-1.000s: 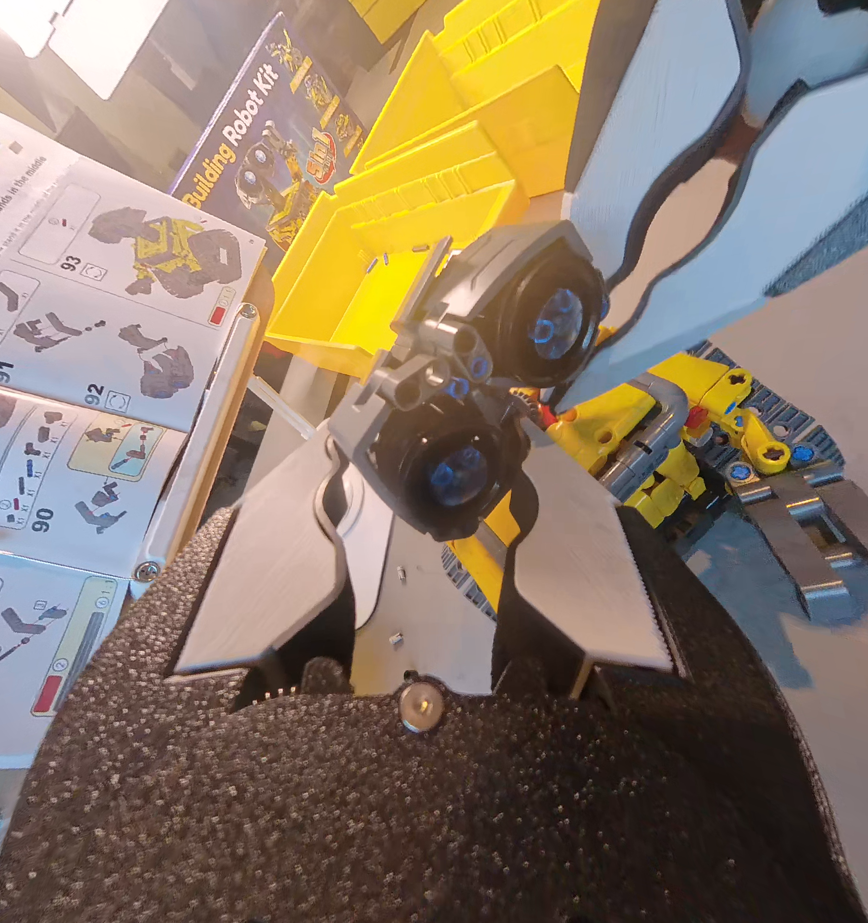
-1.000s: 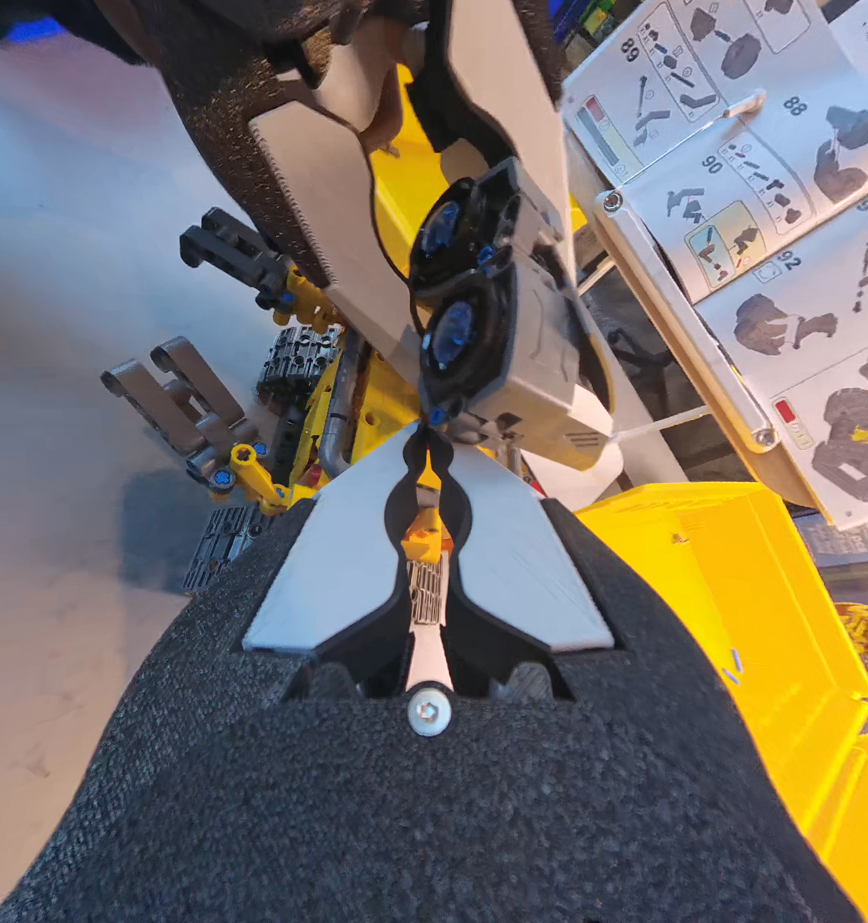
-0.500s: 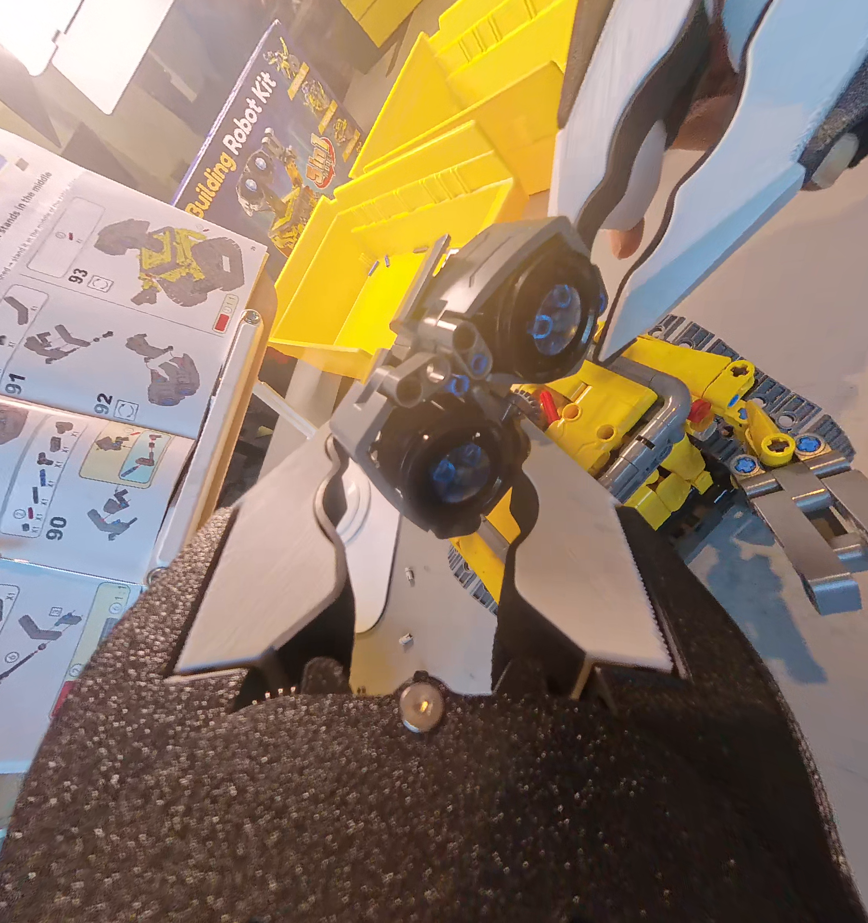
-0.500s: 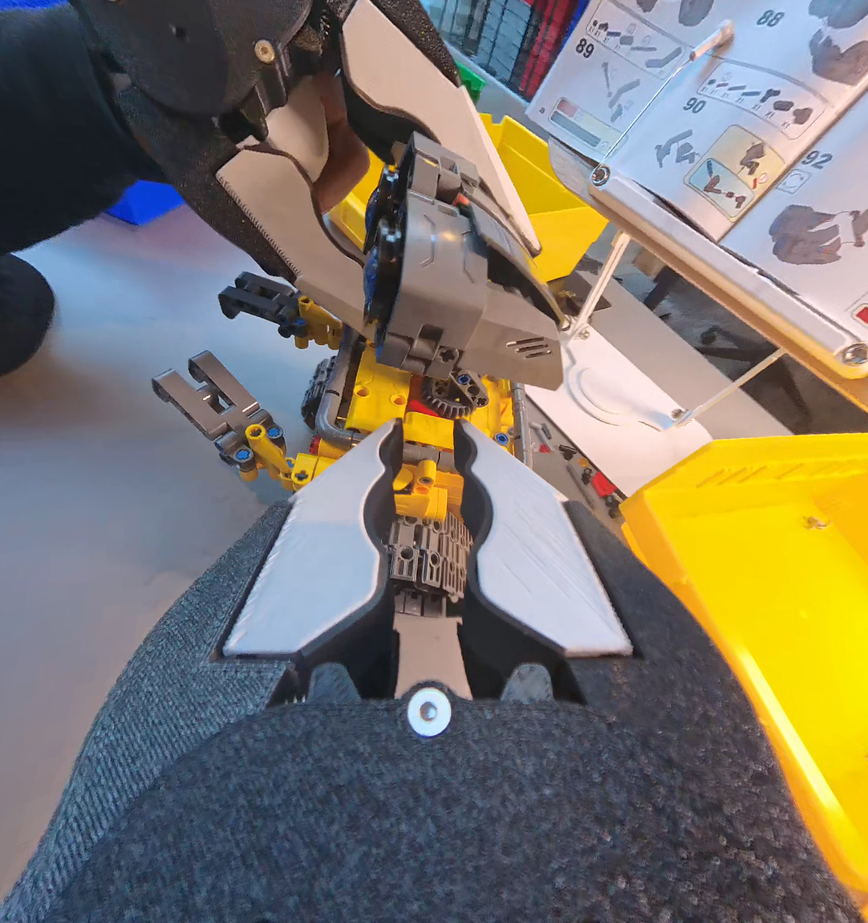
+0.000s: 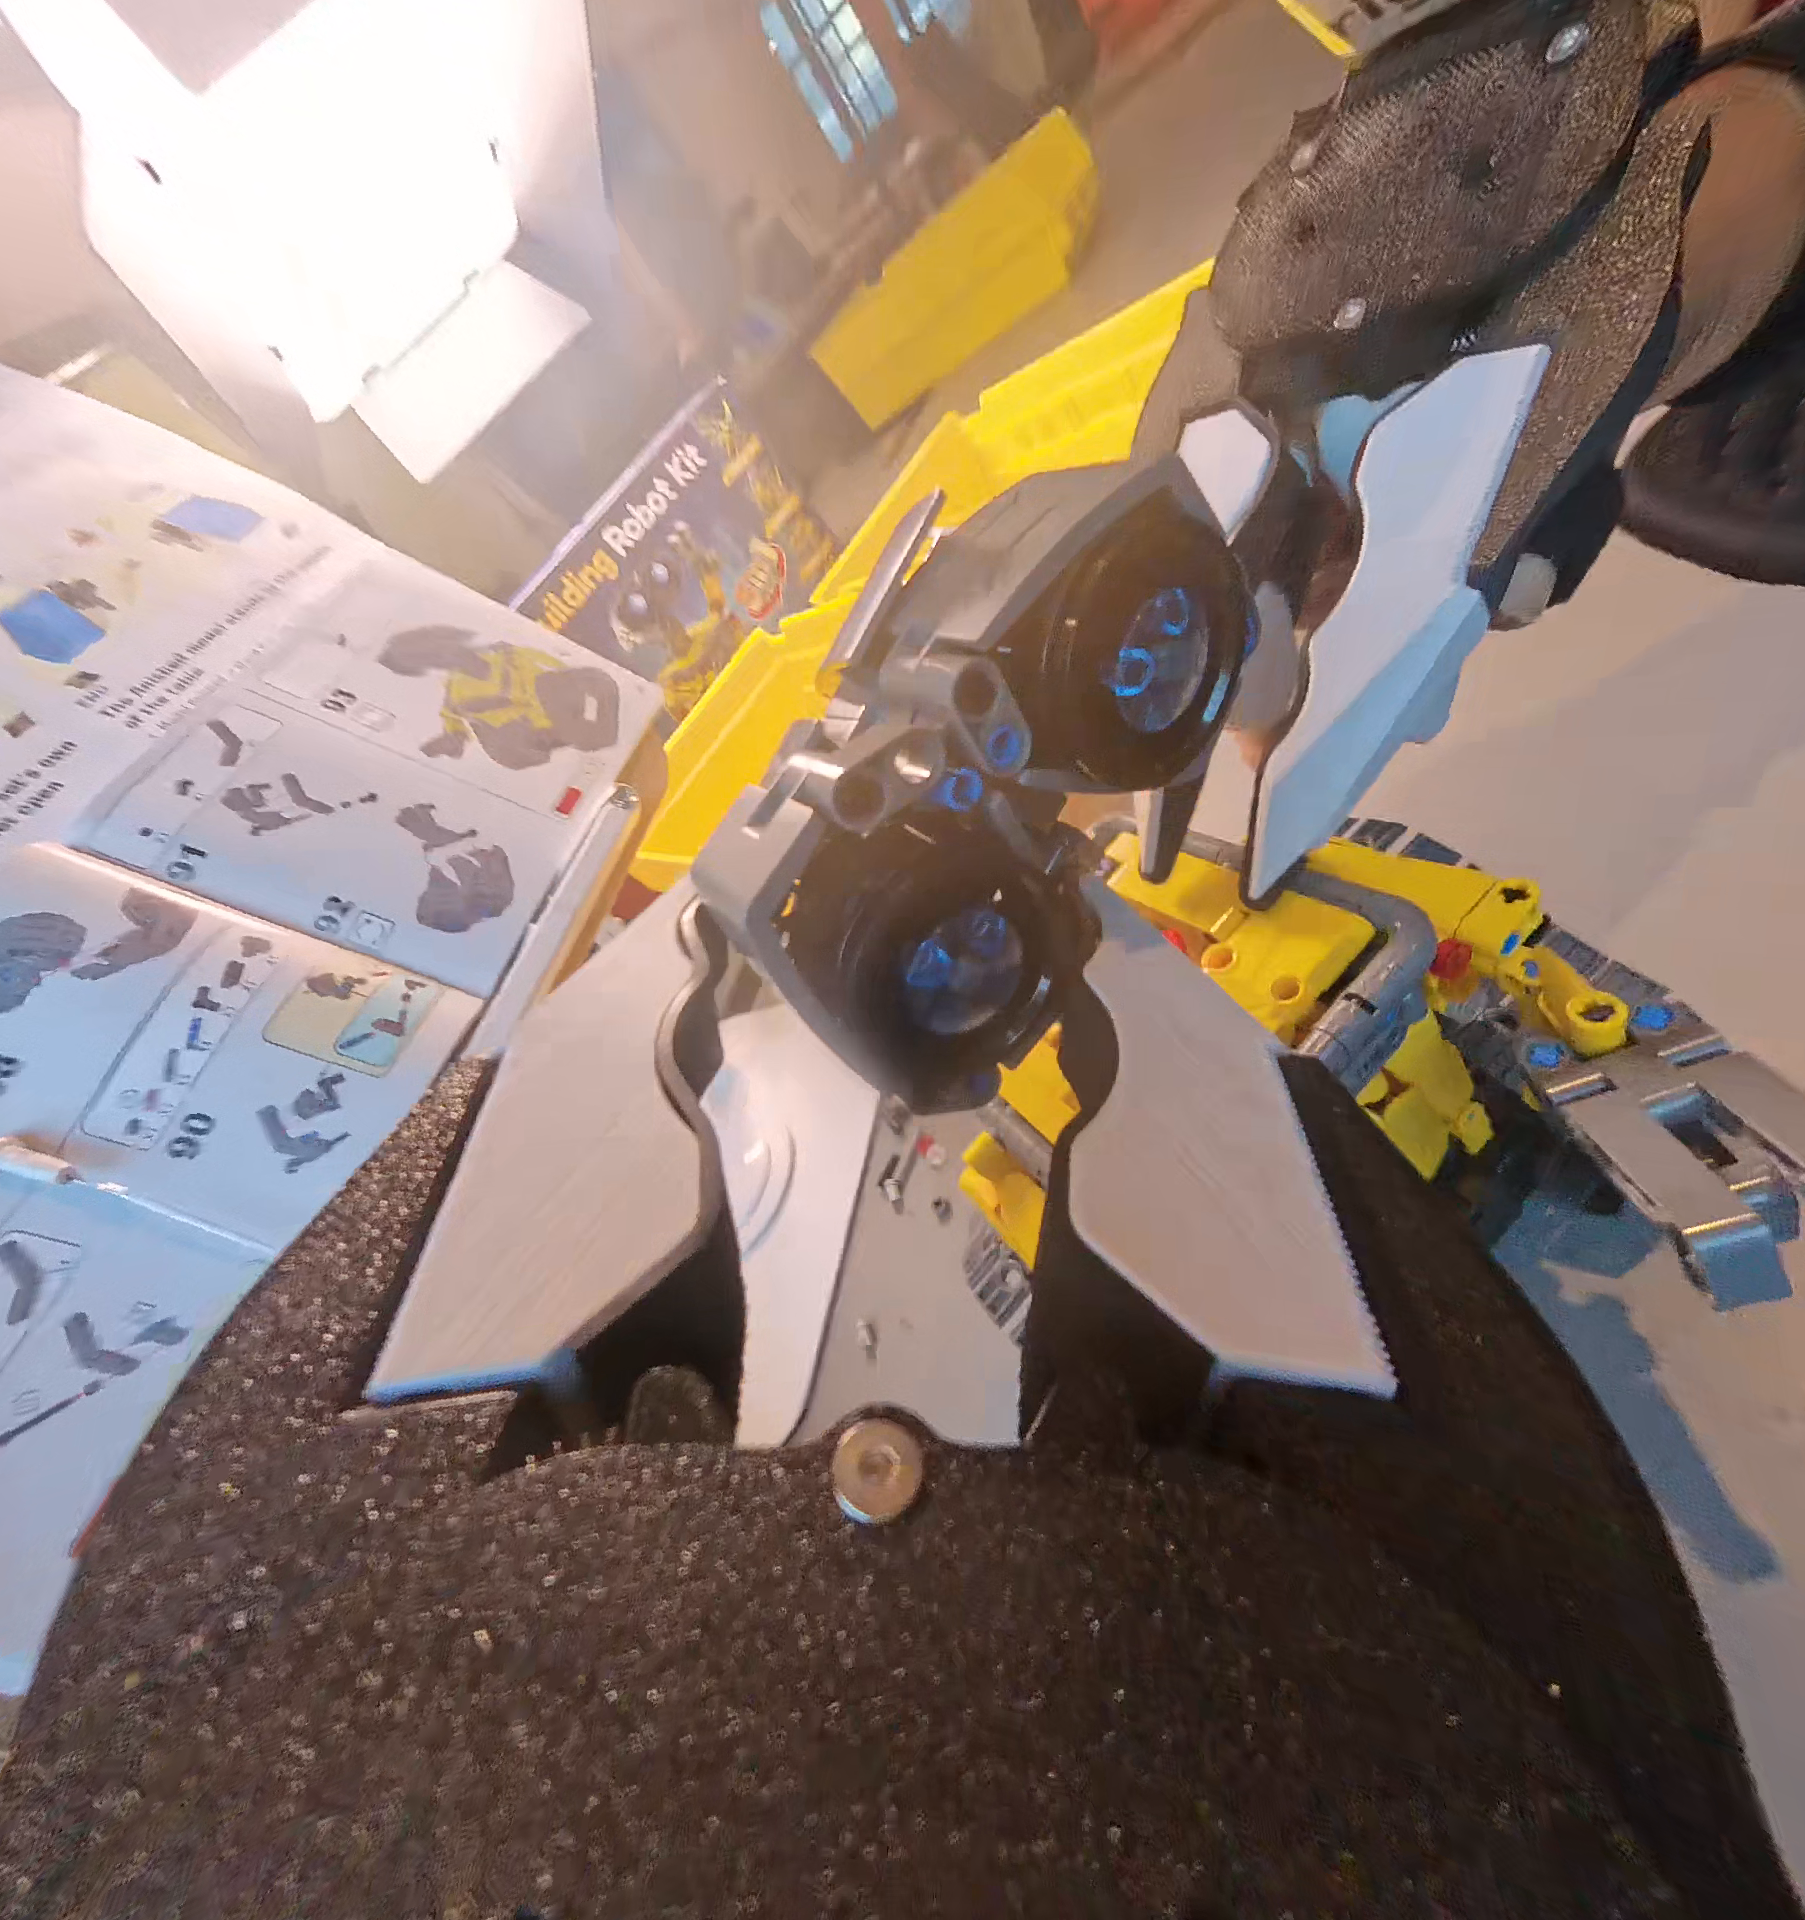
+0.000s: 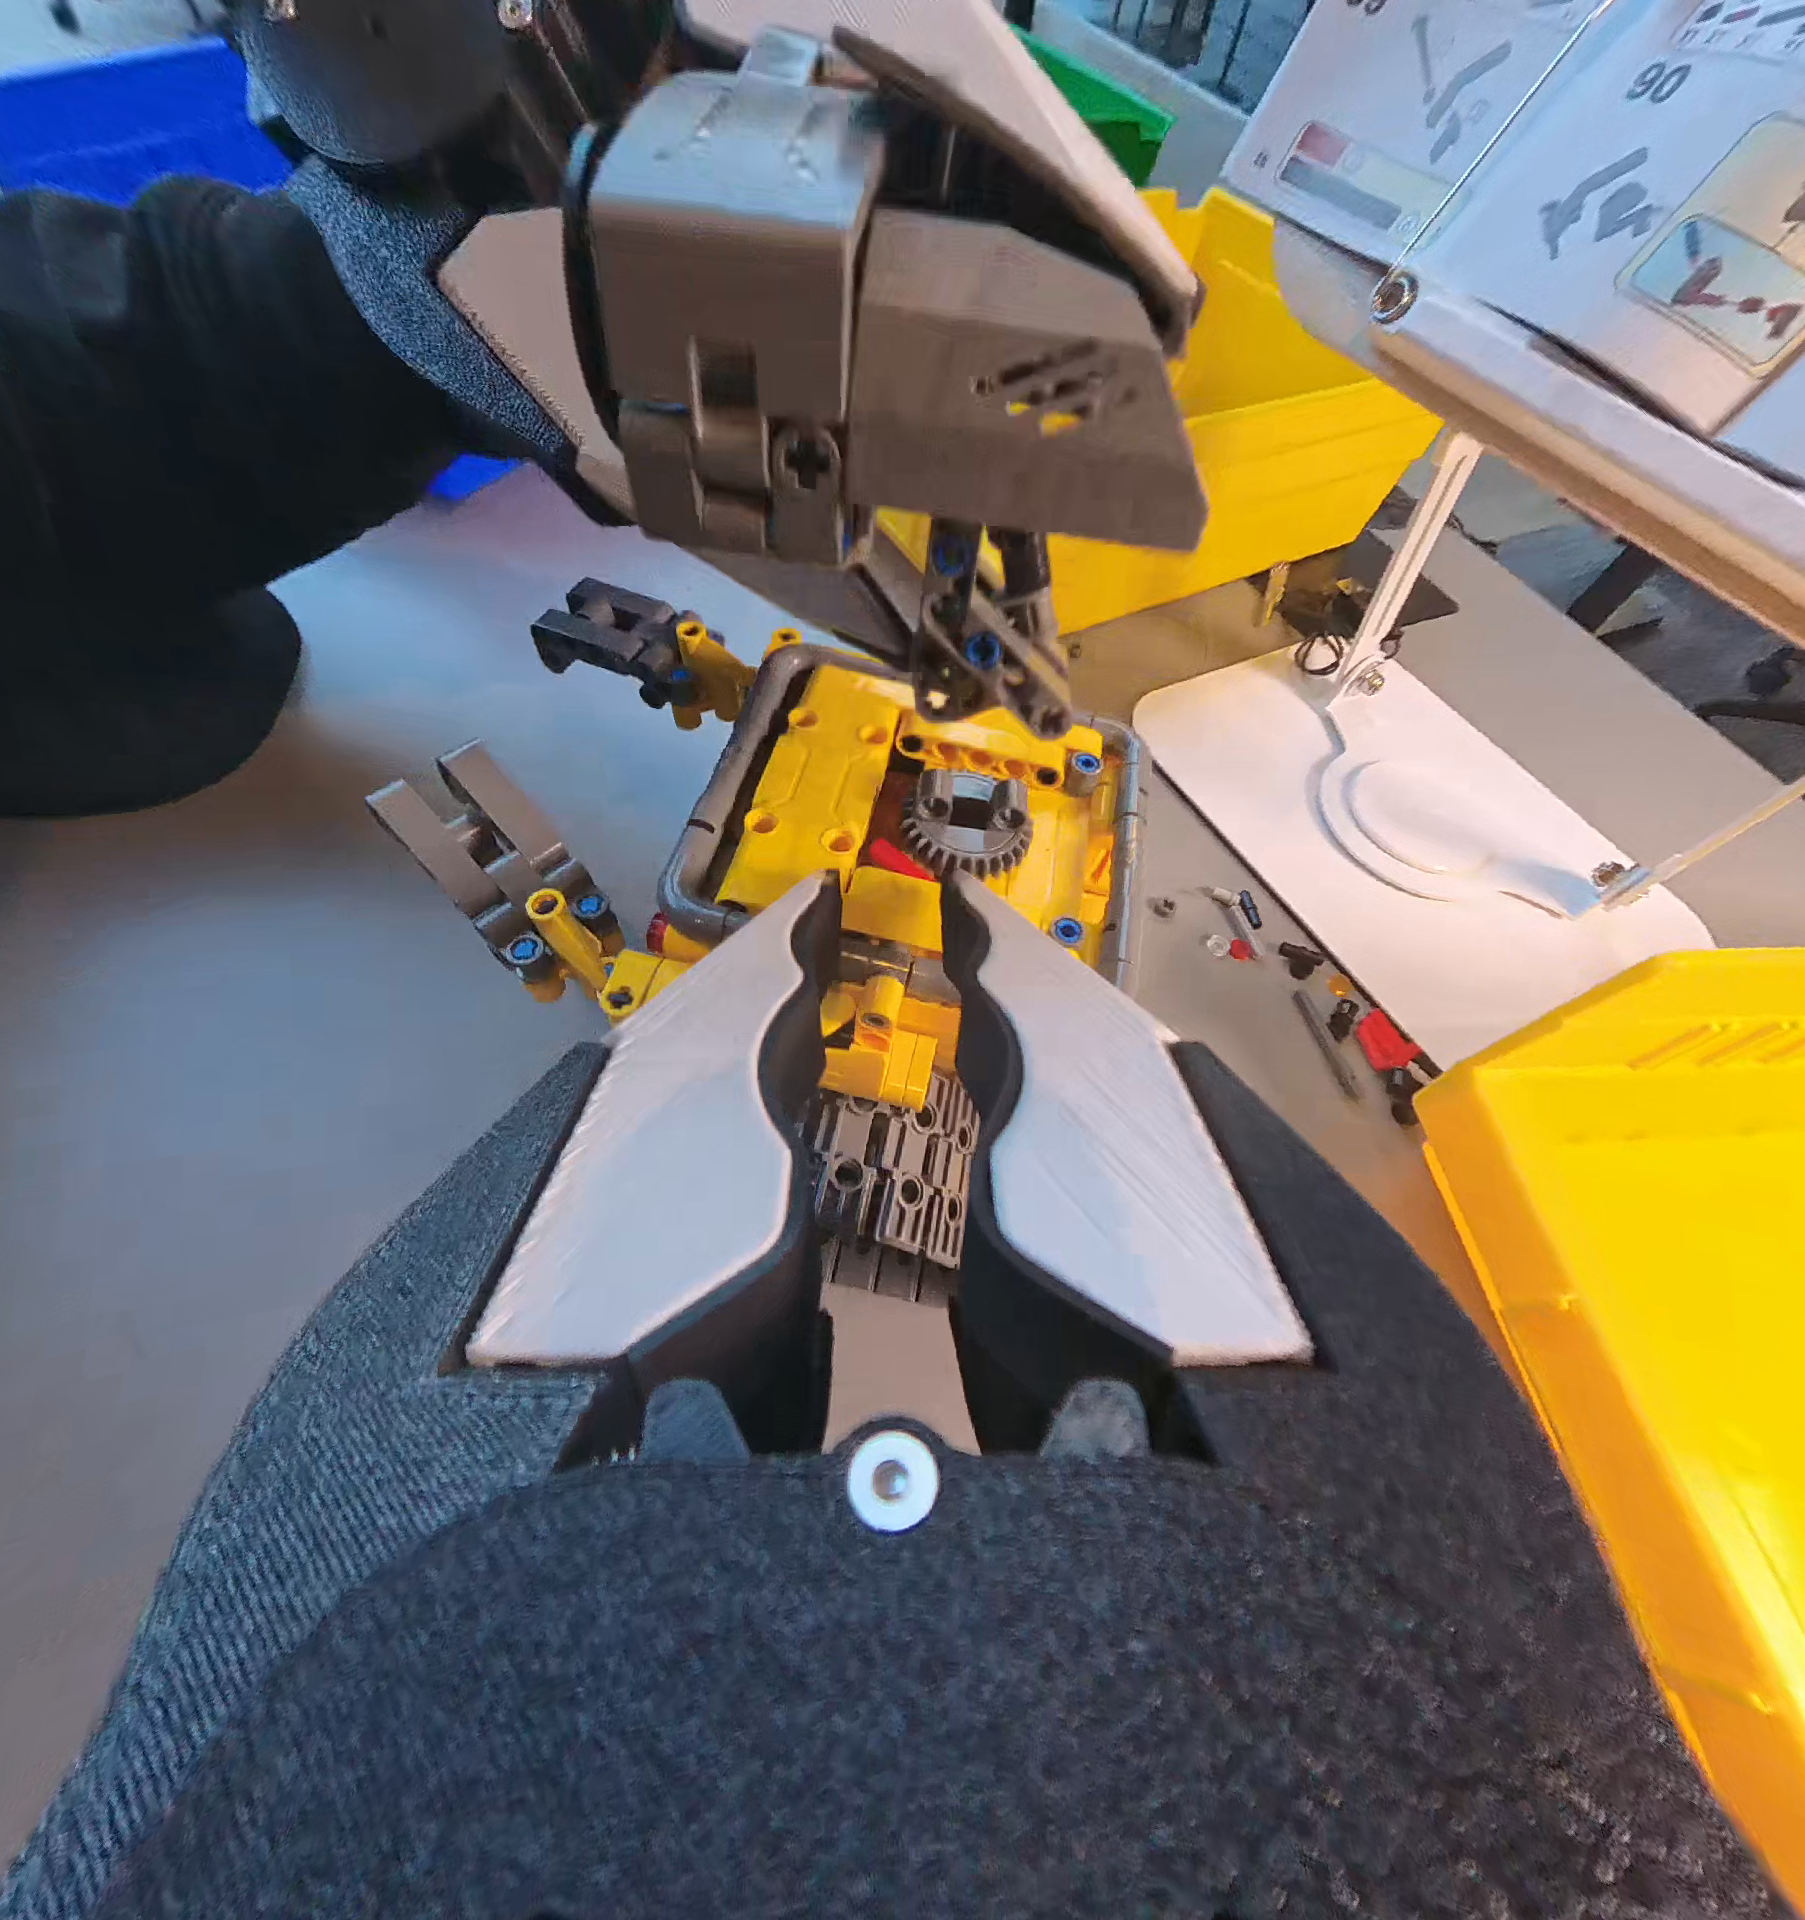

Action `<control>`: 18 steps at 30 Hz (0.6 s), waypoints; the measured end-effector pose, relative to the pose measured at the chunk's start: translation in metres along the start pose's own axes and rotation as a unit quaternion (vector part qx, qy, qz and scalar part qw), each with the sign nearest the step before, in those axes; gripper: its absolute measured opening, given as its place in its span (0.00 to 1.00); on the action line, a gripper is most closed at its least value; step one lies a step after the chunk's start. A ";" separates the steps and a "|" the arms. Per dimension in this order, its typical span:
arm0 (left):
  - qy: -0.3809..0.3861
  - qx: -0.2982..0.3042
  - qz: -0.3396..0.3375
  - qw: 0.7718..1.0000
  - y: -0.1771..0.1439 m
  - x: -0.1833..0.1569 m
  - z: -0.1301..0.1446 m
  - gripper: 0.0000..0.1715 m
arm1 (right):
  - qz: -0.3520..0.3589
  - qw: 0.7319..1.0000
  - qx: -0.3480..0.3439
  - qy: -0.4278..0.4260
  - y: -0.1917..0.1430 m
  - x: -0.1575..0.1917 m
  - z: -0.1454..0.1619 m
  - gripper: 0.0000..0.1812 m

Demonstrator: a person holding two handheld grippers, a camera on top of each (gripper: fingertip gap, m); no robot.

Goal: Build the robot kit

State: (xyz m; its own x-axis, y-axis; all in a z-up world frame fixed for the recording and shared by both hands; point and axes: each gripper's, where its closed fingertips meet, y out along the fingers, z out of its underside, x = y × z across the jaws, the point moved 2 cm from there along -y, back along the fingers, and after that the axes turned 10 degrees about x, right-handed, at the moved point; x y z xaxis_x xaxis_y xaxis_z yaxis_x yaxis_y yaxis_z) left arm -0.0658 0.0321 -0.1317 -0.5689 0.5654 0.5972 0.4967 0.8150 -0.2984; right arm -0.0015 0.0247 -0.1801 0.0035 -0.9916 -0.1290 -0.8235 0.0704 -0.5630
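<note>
While the grey two-eyed head piece [image 5: 991, 821] is clamped between the jaws of the left gripper [image 5: 903, 935], it is held up off the bench [image 6: 150, 1039], above the yellow brick robot body [image 6: 908, 821]. Seen from the right wrist view, the head piece [image 6: 856, 343] hangs just over the far end of that body, its dark neck beams [image 6: 981, 644] reaching down to the body's top edge; whether they touch cannot be told. The right gripper [image 6: 887, 914] is kept part open, its jaws set to either side of the body's near yellow blocks, and nothing is seen to be gripped by them. Grey track links [image 6: 898, 1174] are seen between the jaws, nearer the camera. An open instruction booklet [image 5: 202, 831] is propped on a stand at the left, and yellow bins [image 6: 1656, 1247] are found at the right. Small loose parts [image 6: 1324, 997] lie on the bench just right of the body.
</note>
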 end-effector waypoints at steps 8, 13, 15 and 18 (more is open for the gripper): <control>-0.103 -0.019 -0.038 0.994 -0.025 0.046 0.019 0.37 | -0.062 0.995 0.064 -0.038 0.005 -0.008 -0.003 0.08; -0.108 0.052 -0.028 0.992 -0.040 0.056 0.054 0.37 | -0.120 0.973 0.184 -0.065 0.008 -0.003 -0.007 0.04; -0.104 0.081 -0.009 0.991 -0.043 0.053 0.066 0.37 | -0.133 0.963 0.230 -0.054 0.011 -0.004 -0.009 0.05; -0.113 0.121 0.053 0.985 -0.048 0.039 0.086 0.37 | -0.165 0.950 0.261 -0.047 0.014 -0.003 -0.011 0.06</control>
State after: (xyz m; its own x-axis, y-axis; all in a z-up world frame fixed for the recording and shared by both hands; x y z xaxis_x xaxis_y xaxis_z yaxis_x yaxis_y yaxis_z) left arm -0.1680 0.0260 -0.1577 -0.6673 0.6400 0.3810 0.4056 0.7413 -0.5348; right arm -0.0191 0.0269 -0.1786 0.2832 -0.9567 0.0667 -0.3747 -0.1744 -0.9106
